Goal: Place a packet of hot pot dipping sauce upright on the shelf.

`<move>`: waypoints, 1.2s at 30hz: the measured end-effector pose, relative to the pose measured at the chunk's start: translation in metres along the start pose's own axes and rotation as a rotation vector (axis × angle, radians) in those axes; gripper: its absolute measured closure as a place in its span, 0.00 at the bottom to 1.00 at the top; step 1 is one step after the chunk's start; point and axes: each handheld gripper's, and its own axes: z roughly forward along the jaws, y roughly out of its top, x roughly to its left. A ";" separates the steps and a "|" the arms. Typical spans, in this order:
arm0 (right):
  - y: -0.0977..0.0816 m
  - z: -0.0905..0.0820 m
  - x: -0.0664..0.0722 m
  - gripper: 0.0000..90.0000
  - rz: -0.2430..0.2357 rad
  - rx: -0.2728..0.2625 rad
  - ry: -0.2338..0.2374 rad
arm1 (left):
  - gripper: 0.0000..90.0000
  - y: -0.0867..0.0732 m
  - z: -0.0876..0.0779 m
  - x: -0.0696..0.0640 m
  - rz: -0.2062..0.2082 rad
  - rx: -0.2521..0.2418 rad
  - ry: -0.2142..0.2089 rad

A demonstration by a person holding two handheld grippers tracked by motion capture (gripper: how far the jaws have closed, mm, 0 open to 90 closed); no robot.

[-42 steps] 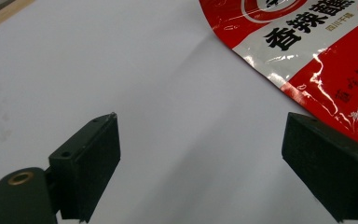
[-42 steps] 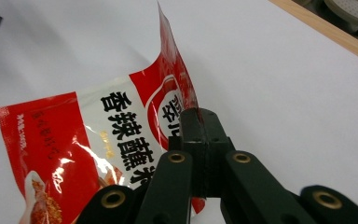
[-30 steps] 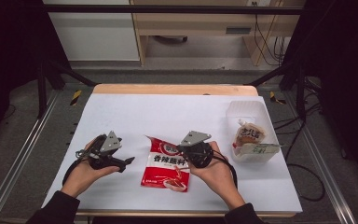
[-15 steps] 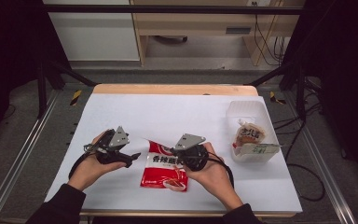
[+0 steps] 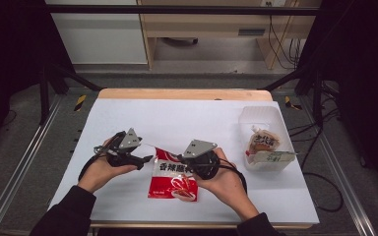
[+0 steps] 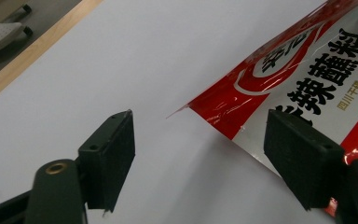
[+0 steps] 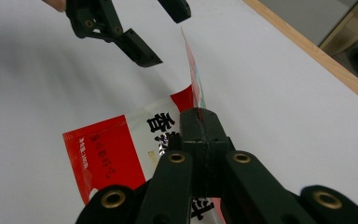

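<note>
Red sauce packet (image 5: 173, 173) lies near the table's front edge, long axis running front to back, its upper left corner lifted off the white table (image 5: 187, 118). The right gripper (image 5: 186, 158), jaws together, pinches the packet's top edge. The left gripper (image 5: 146, 158), jaws apart and just closing with the raised corner between them, stands just left of that corner, untouched as yet.

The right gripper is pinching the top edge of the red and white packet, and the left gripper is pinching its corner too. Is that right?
Not quite. The right gripper is shut on the packet's top edge, but the left gripper is not pinching anything. The left gripper view shows its jaws apart, with the packet's corner between them and the pads not pressing it. They have just been closing.
</note>
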 end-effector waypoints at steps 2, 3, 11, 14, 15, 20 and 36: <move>0.001 0.000 -0.001 1.00 -0.003 0.001 0.001 | 0.32 0.002 0.003 0.002 0.002 -0.002 -0.006; 0.001 0.000 -0.001 1.00 -0.002 0.001 0.003 | 0.34 0.002 0.004 0.003 0.001 -0.004 -0.008; 0.003 0.000 -0.001 1.00 -0.008 -0.004 0.014 | 0.39 0.006 0.014 0.004 0.019 -0.005 -0.023; 0.004 -0.001 0.000 1.00 -0.009 -0.008 0.020 | 0.43 0.006 0.015 0.005 0.012 -0.013 -0.023; 0.005 -0.001 0.000 1.00 -0.012 -0.010 0.022 | 0.45 0.006 0.014 0.006 0.005 -0.017 -0.028; 0.005 -0.001 0.000 1.00 -0.013 -0.009 0.026 | 0.56 0.005 0.015 0.009 0.003 -0.020 -0.043; 0.001 -0.002 -0.009 1.00 0.005 0.001 0.022 | 1.00 0.011 0.009 0.003 0.030 0.033 -0.047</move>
